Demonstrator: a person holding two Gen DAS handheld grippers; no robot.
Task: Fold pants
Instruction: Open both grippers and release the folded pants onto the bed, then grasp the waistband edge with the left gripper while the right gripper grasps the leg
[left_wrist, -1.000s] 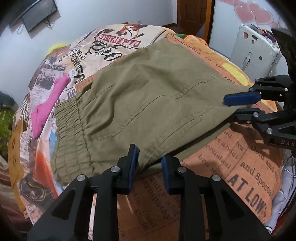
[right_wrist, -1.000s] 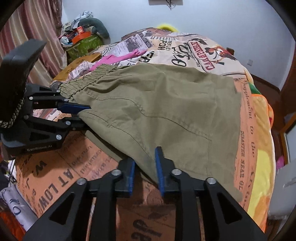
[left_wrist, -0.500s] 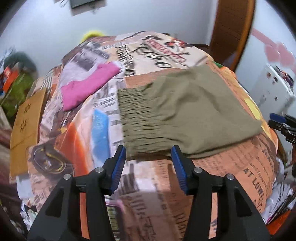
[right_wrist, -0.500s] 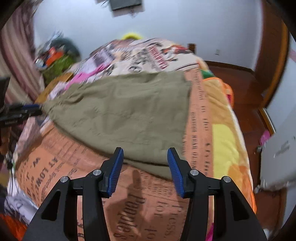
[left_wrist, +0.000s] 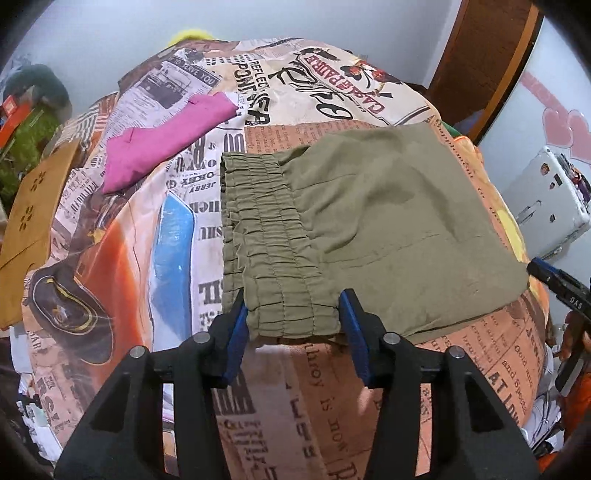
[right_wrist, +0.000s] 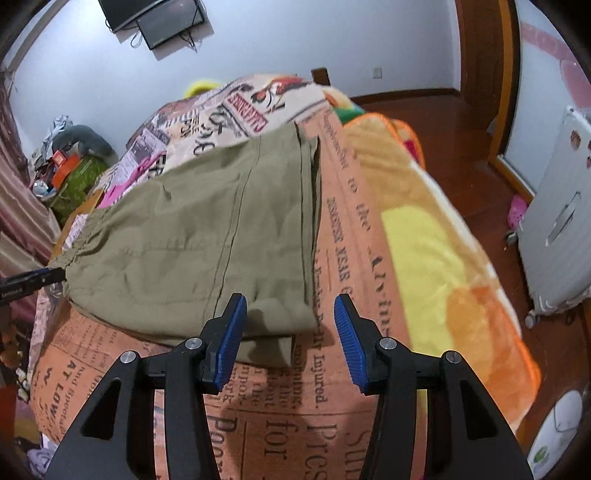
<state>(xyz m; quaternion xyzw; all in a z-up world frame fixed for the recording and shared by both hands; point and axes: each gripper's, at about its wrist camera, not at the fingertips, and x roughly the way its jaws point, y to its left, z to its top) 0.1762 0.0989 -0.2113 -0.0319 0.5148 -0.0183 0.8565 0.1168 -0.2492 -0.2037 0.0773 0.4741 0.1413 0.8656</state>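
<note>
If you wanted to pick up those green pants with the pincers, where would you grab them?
Probably by the gathered waistband of the green pants, coming from the near edge, where the left tool already straddles its corner with jaws open. The elastic ridges are thick and give the pads something to bite. The right tool could take the stacked hem corner likewise.

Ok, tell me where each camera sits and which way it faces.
Left wrist: on the left gripper, looking down across the bed at the waistband end of the olive pants; its own open jaws show, with the right gripper at the right edge.
Right wrist: on the right gripper, facing the pants' hem end; open jaws, with the left gripper at the left edge.
Shared: the pants, newspaper-print bedspread, pink cloth.
</note>
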